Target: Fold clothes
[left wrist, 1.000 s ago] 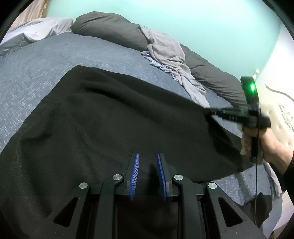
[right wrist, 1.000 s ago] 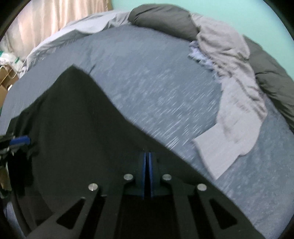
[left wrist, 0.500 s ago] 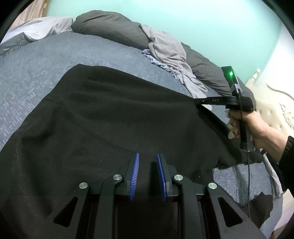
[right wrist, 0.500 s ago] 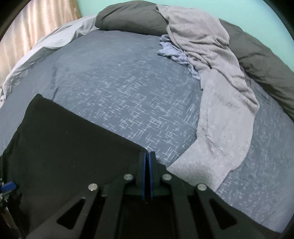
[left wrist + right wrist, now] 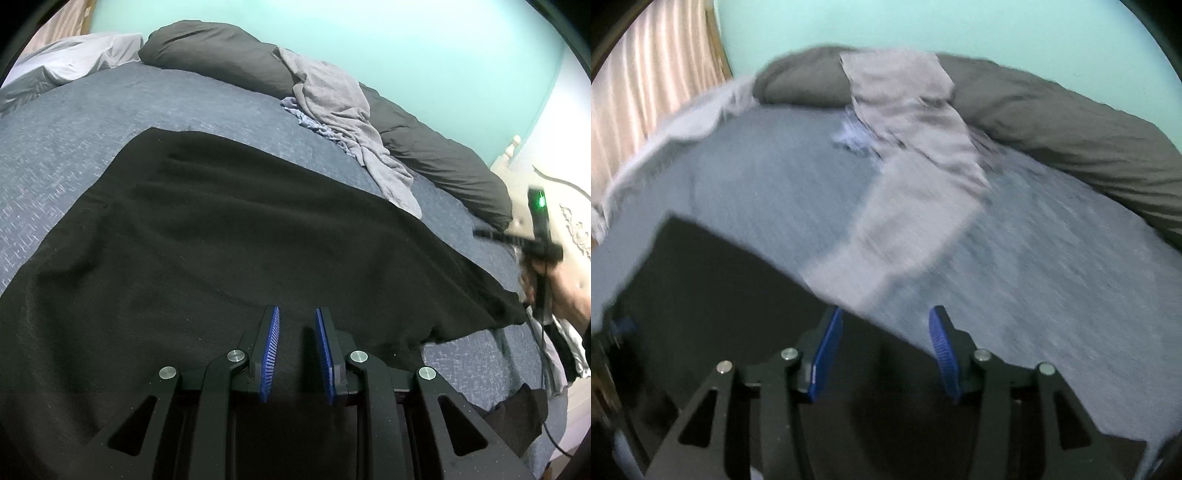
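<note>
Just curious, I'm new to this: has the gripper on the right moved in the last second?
Yes. In the left view the right gripper has swung right, off the black garment, toward the headboard. Its fingers, shut before, are now open.

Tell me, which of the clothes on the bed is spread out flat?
The black garment, lying wide and smooth just ahead of the left hand-held gripper. The grey garment is crumpled against the dark pillows.

Matt black cloth garment [image 5: 229, 236], woven blue bedspread [image 5: 55, 147]
</note>
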A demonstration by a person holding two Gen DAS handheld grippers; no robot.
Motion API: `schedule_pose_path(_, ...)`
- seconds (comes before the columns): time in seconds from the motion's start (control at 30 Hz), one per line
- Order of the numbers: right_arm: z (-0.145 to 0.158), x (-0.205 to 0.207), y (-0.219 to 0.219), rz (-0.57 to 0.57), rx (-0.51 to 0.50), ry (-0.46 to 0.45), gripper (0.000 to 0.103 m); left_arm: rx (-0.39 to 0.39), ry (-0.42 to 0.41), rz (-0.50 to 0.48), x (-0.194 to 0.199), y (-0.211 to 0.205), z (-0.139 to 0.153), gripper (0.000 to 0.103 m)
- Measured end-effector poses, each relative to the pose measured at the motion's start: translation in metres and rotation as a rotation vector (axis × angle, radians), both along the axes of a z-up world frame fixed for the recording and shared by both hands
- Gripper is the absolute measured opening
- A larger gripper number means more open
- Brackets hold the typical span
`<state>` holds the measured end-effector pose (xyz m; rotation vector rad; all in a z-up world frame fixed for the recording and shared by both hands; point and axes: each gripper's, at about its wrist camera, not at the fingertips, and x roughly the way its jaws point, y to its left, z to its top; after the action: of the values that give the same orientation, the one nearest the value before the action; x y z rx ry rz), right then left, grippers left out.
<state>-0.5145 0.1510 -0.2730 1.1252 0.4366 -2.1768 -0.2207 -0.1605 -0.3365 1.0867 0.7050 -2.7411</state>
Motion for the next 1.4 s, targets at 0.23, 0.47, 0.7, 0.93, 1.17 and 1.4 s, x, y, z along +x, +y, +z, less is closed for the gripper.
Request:
schedule_pose_path(0.23,-0.037,0.005,0.039,-0.057,0.121,-0.027,0.05,-0.013,-0.012,-0.01,-0.003,0.005,-0.003,0.022)
schedule_pose_path(0.47,-0.066,-0.016,0.031,-0.119,0.201,-0.015,0.05,-0.014,-0.021,-0.013,-0.005,0.004,-0.008,0.022)
schedule_pose_path(0.7,-0.075,-0.033,0.022,-0.094,0.223,-0.02,0.05,-0.013,-0.028,-0.014,-0.006,0.003,-0.011,0.022)
schedule_pose_path(0.93,-0.071,-0.021,0.014,-0.042,0.227,0.065,0.003,-0.02,-0.031,-0.014,-0.006,0.003,-0.012,0.022)
schedule_pose_path(1.17,-0.048,-0.044,0.025,-0.204,0.193,0.123,0.0,-0.028,-0.032,-0.019,-0.007,0.005,-0.012,0.022)
schedule_pose_path(1.4,-0.027,-0.056,0.073,-0.366,0.073,0.115,0.001,-0.024,-0.031,-0.019,-0.007,0.005,-0.012,0.022)
